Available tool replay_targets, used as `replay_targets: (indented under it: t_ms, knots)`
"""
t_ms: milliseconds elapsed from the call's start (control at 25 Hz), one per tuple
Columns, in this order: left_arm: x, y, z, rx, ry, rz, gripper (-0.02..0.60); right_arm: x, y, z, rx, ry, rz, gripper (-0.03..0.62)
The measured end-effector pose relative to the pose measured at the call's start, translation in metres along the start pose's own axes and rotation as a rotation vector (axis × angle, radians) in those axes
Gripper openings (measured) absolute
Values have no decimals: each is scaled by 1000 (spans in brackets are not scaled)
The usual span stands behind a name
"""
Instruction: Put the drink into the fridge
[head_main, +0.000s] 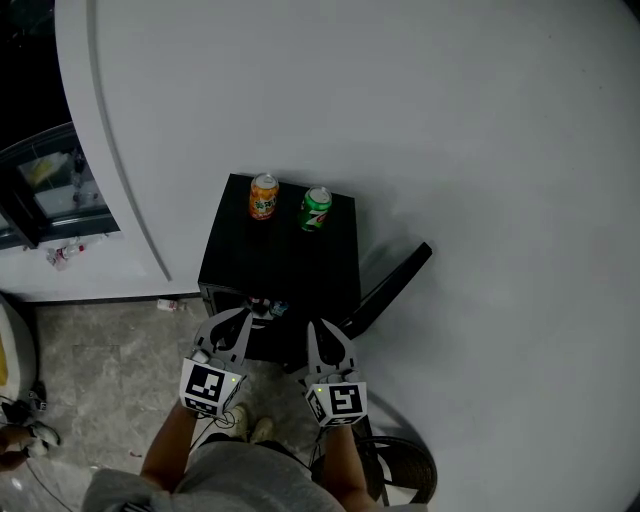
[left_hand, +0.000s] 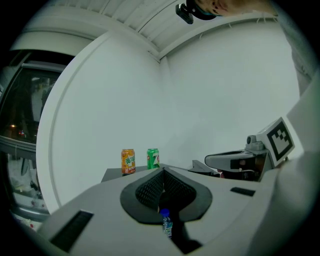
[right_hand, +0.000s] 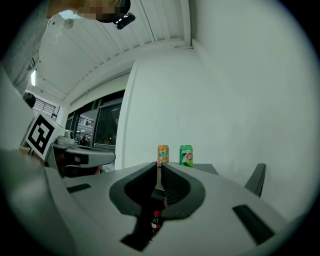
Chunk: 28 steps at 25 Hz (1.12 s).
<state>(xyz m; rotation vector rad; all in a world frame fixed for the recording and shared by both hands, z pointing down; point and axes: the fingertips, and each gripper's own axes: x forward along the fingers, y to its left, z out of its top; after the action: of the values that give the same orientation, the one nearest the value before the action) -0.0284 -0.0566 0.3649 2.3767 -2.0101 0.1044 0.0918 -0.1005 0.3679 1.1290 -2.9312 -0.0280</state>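
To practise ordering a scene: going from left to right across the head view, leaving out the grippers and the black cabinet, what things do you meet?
Dark glass window → orange drink can → green drink can → black slanted panel.

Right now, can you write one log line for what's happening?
left gripper: jaws shut | right gripper: jaws shut | orange can, green can: standing on black fridge

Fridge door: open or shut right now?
Open. In the head view the fridge door stands swung out to the right of the black fridge; the right gripper view shows it edge-on beside the fridge top.
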Motion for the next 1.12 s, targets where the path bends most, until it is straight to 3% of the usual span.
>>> replay_targets:
  t_ms: [680,1120]
  knots:
    - [34,26,17,11,-24,-83,5,34,-20,23,-48,-20,-100,43]
    - [93,51,15,-9,-17,12,5,96,-68,26,-45,-31,-12,43]
